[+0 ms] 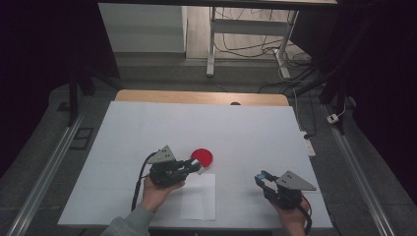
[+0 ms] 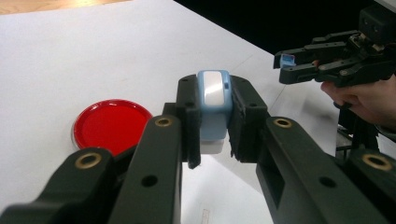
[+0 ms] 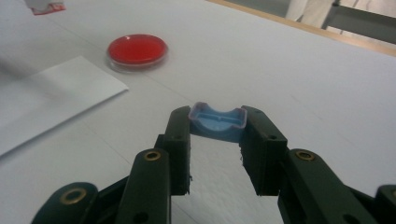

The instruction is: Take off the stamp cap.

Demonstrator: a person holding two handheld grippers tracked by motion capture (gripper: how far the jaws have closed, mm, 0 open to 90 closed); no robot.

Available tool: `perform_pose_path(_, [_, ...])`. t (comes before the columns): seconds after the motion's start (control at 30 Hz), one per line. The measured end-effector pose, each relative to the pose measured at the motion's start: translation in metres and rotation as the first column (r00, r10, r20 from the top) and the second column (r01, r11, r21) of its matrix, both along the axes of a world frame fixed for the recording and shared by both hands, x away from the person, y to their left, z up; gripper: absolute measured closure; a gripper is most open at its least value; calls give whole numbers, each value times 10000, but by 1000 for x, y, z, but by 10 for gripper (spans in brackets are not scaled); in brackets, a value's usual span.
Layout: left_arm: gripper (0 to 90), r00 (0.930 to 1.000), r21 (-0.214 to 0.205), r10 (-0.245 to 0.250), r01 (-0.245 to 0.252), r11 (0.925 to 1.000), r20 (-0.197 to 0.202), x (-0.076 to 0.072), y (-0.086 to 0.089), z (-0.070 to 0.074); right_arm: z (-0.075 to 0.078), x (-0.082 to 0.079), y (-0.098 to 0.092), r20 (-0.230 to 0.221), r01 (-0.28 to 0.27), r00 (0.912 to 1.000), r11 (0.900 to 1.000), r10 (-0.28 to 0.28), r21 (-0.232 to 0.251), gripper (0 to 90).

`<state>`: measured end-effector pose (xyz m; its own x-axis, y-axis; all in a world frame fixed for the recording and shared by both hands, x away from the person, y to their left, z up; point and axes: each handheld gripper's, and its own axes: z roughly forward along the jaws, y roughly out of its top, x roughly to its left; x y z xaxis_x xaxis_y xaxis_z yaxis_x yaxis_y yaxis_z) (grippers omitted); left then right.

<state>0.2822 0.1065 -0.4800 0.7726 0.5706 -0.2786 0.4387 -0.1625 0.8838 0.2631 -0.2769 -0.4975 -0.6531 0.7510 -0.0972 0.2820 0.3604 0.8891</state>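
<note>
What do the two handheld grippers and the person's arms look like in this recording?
Both the left gripper and the right gripper are black, with two blocky jaws on linked arms with brass-coloured pivot pins. Each carries a grey three-cornered plate on top. A black cable trails from the left one. The left forearm wears a grey-green sleeve.

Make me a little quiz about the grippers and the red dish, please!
1. True or false: the left hand-held gripper is shut on a light blue box.
2. What does the right hand-held gripper hold? A) a blue cap B) a spoon C) nothing
3. What flat white thing lies on the table near the red dish?

Key: 1. True; its pads press the box on both sides. 2. A; the cap sits between its fingertips. 3. A sheet of paper, lying just in front of the dish on the person's side.
</note>
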Motion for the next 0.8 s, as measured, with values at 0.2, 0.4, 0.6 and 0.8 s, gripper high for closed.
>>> perform_pose_path(0.2, [757, 10000, 26, 32, -32, 10000, 26, 0, 1, 0, 0, -5, -20, -15, 474, 9989, 9989, -474, 22, 643])
perform_pose_path(0.4, [757, 10000, 172, 56, -57, 9998, 57, 0, 0, 0, -3, -4, -32, -183, 724, 9972, 9973, -722, 131, 642])
perform_pose_path(0.6, [758, 9997, 268, 191, -195, 9994, 177, 0, 3, 1, -4, -2, -29, -202, 571, 9982, 9984, -571, 11, 643])
perform_pose_path(0.8, [757, 9992, 392, 294, -304, 9988, 257, 0, 5, 2, -4, 1, -27, -186, 437, 9989, 9990, -438, -54, 642])
